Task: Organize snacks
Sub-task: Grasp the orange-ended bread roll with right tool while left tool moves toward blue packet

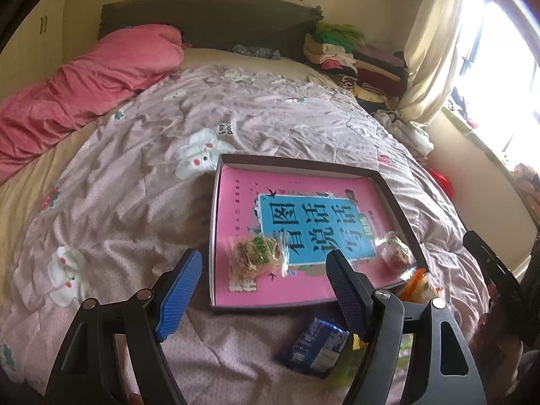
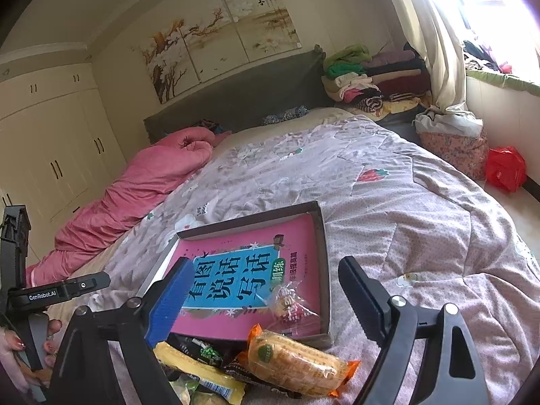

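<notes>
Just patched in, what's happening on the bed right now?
A person is sorting snacks into a shallow box on the quilt, lined with a pink book. Two wrapped snacks are already inside: a rice cake pack and a small clear pack. The left gripper and right gripper both hang open, holding nothing. An orange-ended snack and other packets wait outside the box.

A tray [image 1: 398, 199] is set on the bed [image 1: 135, 202], two wrapped snacks [image 1: 258, 256] lying inside along its near edge, more packets [image 2: 297, 361] heaped on the quilt just before it.
</notes>
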`<state>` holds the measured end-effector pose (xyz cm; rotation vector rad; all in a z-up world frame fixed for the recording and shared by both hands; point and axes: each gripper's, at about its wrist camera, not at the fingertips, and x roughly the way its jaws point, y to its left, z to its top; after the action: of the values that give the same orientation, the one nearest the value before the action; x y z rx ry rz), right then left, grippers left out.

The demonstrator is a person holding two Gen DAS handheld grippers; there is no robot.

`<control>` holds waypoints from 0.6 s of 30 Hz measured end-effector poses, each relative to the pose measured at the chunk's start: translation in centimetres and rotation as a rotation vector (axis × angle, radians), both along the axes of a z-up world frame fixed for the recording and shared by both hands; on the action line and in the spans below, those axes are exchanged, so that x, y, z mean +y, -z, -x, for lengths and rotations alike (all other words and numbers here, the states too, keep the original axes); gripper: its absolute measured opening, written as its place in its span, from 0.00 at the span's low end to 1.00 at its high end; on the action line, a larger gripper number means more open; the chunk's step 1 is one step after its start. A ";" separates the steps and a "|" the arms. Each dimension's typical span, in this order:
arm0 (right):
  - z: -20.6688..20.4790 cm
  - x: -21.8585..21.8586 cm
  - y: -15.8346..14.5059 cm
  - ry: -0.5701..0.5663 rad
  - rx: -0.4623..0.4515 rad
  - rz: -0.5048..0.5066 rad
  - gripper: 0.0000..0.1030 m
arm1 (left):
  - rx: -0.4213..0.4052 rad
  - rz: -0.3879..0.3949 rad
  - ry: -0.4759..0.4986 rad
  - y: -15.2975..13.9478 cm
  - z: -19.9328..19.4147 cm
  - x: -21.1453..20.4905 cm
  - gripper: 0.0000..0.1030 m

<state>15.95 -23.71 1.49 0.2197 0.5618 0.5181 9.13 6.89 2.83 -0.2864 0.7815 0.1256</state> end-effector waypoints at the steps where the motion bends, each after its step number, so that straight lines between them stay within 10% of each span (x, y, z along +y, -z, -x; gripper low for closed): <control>1: 0.2 -0.1 0.0 0.001 0.001 0.002 0.85 | 0.002 -0.002 0.004 0.0 0.2 -0.1 0.75; 18: 2.0 -0.6 1.5 -0.007 0.084 0.054 0.85 | 0.051 -0.015 0.056 1.5 2.2 -1.7 0.75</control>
<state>13.95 -24.29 -0.04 0.1888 0.6582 0.5014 6.98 5.23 1.35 -0.2474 0.8379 0.0867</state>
